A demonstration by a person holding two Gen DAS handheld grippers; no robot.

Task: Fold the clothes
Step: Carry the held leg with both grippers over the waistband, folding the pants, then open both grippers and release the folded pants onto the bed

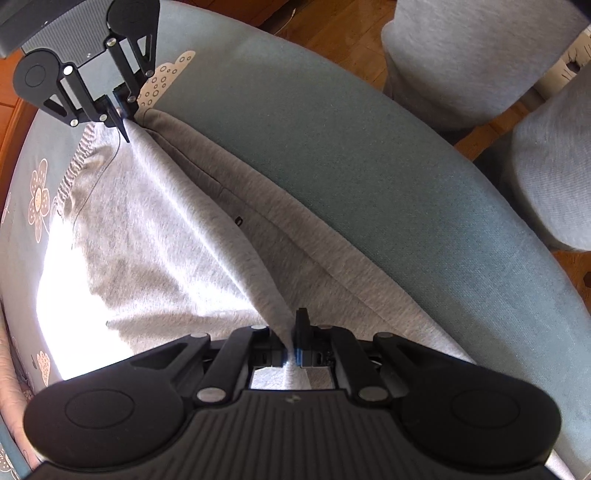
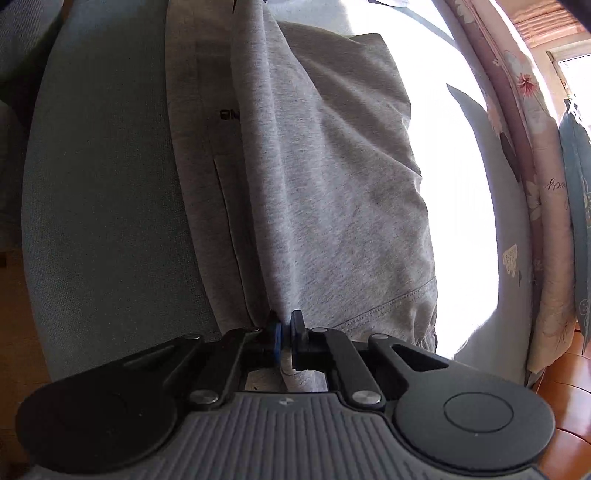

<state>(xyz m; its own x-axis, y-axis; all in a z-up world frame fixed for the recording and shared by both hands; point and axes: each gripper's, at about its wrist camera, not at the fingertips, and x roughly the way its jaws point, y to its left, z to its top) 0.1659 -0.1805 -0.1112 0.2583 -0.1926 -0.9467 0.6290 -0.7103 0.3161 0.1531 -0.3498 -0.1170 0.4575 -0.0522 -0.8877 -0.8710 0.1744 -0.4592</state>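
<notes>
Thing: a pair of grey sweatpants made of soft knit cloth, with a stretchy, ribbed waistband and a small dark label on one side.
Where it is: the sweatpants lie on a teal cushion, which looks like a sofa seat. They are stretched out long between the two grippers.
Left hand-held gripper: its jaws are clenched on a raised fold of the grey cloth, at the near end in the left wrist view.
Right hand-held gripper: its jaws are clenched too, pinching a ridge of cloth near a stitched hem. In the left wrist view it sits far off at the top left, next to the waistband.
Between the grippers: the cloth pulls into one tight ridge from one gripper to the other. The rest hangs loose and wrinkly on both sides.
How it will handle: it looks light, soft and floppy. It will bend anywhere and will not break. It will sag if it is lifted, and thick knit like this should not slip out of the pads easily.
Where to hold: the thick parts are best, like the waistband, the hems and the seams. A pinch in the middle only lifts a little bump.
Light: bright sun washes out part of the cloth, so its far edge is hard to see there.
Around: a flowered cover lies at the far side, and a person's grey trouser legs stand by the cushion on a wooden floor.
</notes>
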